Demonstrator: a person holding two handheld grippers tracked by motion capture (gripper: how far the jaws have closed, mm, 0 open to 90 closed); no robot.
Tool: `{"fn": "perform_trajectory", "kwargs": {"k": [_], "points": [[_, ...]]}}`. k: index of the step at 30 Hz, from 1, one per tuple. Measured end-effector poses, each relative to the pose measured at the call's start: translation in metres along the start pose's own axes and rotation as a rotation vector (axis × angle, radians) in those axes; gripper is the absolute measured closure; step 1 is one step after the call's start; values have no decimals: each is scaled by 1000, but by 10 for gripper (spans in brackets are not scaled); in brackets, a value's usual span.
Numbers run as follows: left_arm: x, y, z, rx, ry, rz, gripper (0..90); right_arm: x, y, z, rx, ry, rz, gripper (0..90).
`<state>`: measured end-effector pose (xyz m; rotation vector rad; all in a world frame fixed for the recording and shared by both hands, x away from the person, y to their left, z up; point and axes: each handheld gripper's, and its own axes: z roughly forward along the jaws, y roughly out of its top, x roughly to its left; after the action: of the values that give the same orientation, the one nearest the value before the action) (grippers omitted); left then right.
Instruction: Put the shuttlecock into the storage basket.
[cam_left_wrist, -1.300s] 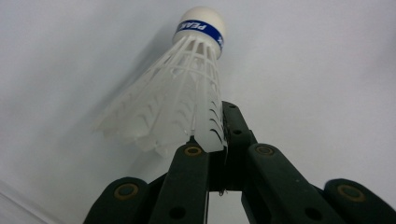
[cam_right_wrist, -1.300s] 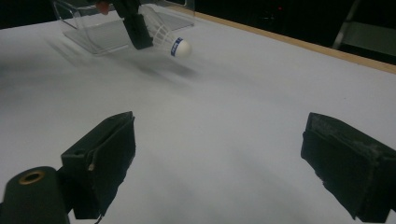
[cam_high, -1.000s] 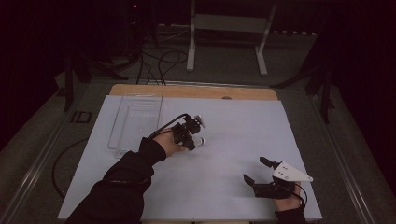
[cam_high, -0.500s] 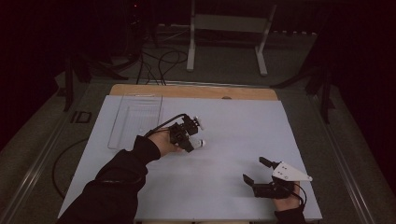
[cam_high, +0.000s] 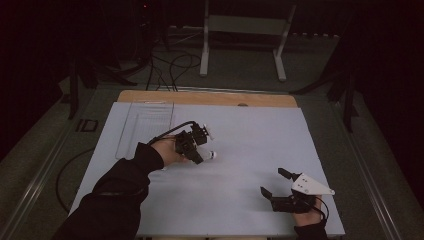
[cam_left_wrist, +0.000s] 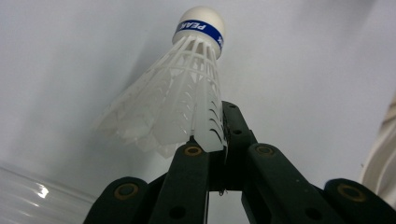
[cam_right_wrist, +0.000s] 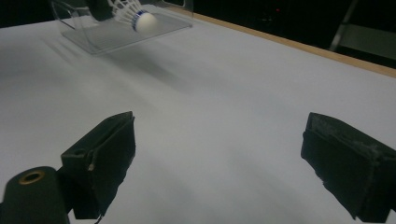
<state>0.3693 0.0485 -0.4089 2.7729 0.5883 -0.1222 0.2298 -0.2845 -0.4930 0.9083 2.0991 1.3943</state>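
Right gripper (cam_high: 271, 182): near edge, jaws spread, idle.
Left gripper (cam_high: 196, 148): we find it pinching the shuttlecock (cam_left_wrist: 175, 91) by its skirt rim, mid-table. Feather-light, crushable plastic lattice; we'd grip gently.
Clear tray (cam_high: 145, 125): beyond, apparently empty.

One shuttlecock (cam_left_wrist: 180, 98) in my left gripper (cam_high: 196, 146), one clear tray (cam_high: 145, 127), my two grippers, one white table (cam_high: 260, 135)

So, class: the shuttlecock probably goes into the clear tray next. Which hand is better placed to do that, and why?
Left. The left gripper is already shut on the shuttlecock, close to the clear tray. The right gripper rests open, far off near the table's front edge.
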Motion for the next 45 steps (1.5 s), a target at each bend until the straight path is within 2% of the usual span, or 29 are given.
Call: {"fn": "perform_trajectory", "kwargs": {"k": [7,8,18,22,27,45], "points": [[-1,-7,-8,8,-4,10,900,1,-1,2,9,7,0,102],[-1,-7,-10,14,-2,23,900,1,0,2,11,6,0,102],[-1,-15,-29,-2,13,17,900,0,0,1,7,3,3,102],[-2,-16,-39,-14,16,28,900,0,-1,1,8,2,6,102],[-1,-20,-52,-26,28,26,900,0,0,1,3,2,1,102],[6,-38,-76,-43,54,-3,900,1,-1,1,8,1,4,102]]}}
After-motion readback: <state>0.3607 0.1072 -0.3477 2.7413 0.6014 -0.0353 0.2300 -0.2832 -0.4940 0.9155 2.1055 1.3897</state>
